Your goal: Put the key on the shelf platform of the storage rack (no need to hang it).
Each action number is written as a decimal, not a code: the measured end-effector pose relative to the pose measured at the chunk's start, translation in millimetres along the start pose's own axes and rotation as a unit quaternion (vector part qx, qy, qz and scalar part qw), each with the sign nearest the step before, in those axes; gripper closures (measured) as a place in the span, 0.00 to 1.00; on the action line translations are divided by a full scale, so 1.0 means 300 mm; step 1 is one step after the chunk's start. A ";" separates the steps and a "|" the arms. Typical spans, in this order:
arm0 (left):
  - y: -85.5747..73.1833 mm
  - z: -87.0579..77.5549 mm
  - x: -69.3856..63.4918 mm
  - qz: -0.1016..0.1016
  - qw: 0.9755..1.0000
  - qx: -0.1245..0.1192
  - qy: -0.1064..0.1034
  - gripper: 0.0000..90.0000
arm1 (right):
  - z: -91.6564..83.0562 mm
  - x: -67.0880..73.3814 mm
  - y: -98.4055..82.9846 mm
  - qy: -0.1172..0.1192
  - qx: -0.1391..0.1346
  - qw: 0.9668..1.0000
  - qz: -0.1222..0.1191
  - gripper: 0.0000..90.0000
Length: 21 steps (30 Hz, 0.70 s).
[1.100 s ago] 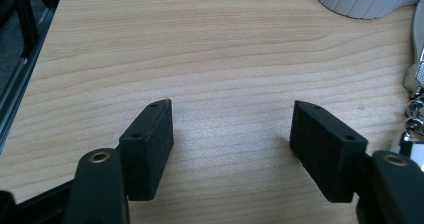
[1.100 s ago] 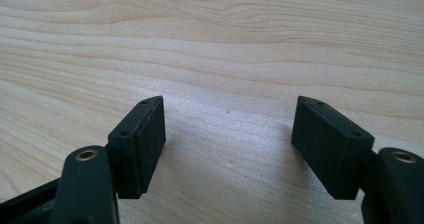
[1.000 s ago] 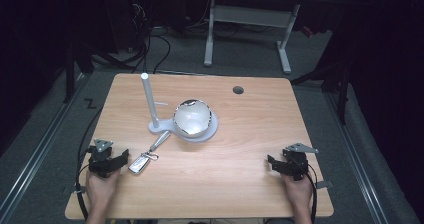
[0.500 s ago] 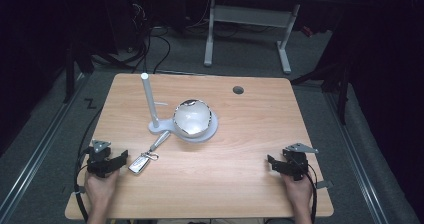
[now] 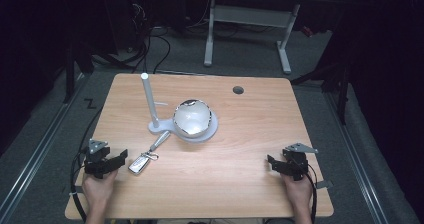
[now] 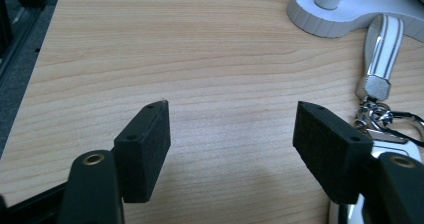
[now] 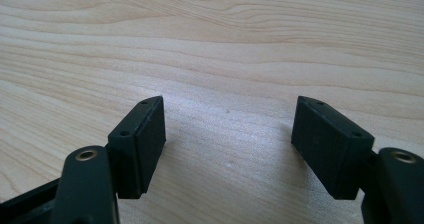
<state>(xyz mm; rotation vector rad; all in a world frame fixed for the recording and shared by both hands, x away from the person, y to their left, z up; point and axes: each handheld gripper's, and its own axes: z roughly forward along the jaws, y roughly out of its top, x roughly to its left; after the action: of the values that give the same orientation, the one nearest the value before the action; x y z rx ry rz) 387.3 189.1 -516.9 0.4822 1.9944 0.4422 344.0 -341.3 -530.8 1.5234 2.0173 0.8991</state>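
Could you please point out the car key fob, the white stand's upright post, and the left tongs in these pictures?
car key fob point(image 5: 139, 164), high view, on its silver body.
white stand's upright post point(image 5: 149, 101), high view, midway up the post.
left tongs point(image 6: 231, 134), left gripper view, midway between the open tips.

A silver key fob point(image 5: 139, 164) on a grey strap point(image 5: 160, 140) lay flat near the table's front left. The strap's far end touched the white stand point(image 5: 165, 129), which bore an upright post point(image 5: 149, 100) and a shiny round bowl point(image 5: 192, 118).
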 end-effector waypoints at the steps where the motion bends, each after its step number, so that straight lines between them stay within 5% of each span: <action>1: -0.001 -0.003 -0.002 0.003 1.000 -0.002 -0.003 0.35 | 0.000 0.000 0.000 0.000 0.000 1.000 0.000 0.34; 2: -0.001 -0.008 0.000 0.015 1.000 0.001 -0.011 0.35 | 0.000 0.000 0.000 0.000 0.000 1.000 0.000 0.34; 15: -0.030 -0.075 -0.034 0.014 0.999 0.024 -0.034 0.34 | 0.000 0.001 0.000 0.000 0.000 1.000 0.001 0.34; 21: -0.056 -0.097 -0.040 0.034 0.998 0.035 -0.044 0.35 | 0.000 0.001 0.000 0.000 0.000 1.000 0.001 0.34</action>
<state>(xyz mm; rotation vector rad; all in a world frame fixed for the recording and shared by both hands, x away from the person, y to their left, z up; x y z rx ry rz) 364.0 165.6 -503.7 0.6044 1.9187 0.3876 344.0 -341.1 -530.7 1.5263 2.0163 0.8988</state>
